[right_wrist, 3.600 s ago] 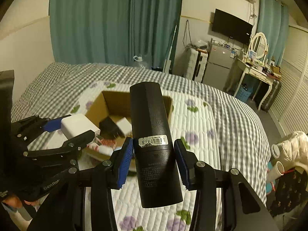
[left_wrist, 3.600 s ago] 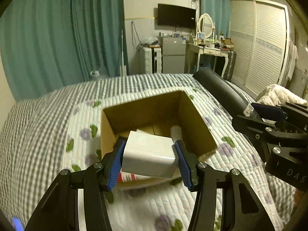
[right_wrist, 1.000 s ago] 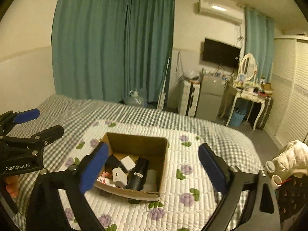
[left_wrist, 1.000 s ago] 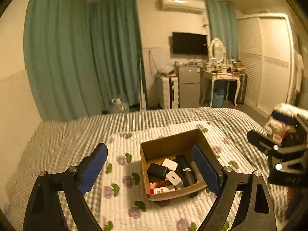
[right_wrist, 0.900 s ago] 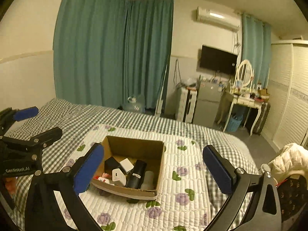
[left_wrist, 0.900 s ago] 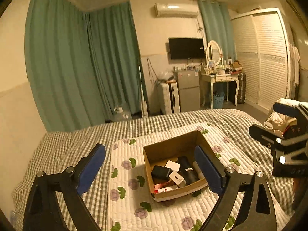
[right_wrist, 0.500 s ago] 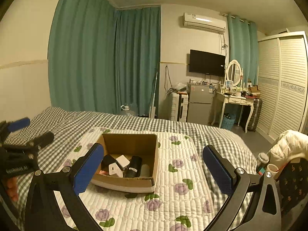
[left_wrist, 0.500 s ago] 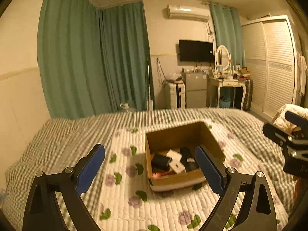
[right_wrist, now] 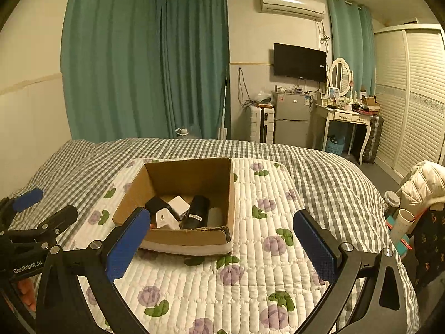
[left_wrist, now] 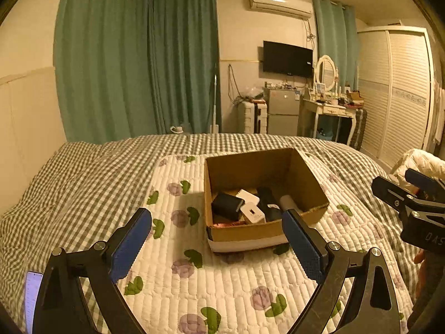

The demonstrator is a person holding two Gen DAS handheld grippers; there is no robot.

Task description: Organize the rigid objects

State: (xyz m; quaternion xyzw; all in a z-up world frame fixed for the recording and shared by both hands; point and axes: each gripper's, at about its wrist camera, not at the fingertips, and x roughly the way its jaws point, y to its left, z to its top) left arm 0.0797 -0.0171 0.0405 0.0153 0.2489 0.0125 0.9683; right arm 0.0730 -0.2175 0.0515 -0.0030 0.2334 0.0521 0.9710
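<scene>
Gaping wide, empty: left claw point(left_wrist: 217, 239), right claw point(right_wrist: 221, 240); filled cardboard box point(right_wrist: 230, 183) on floral quilt point(right_wrist: 250, 278).

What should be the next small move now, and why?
Probably lower both grippers to rest. The left gripper and right gripper are open and hold nothing, while the white charger and black cylinder already lie inside the cardboard box. No loose item shows on the quilt.
</scene>
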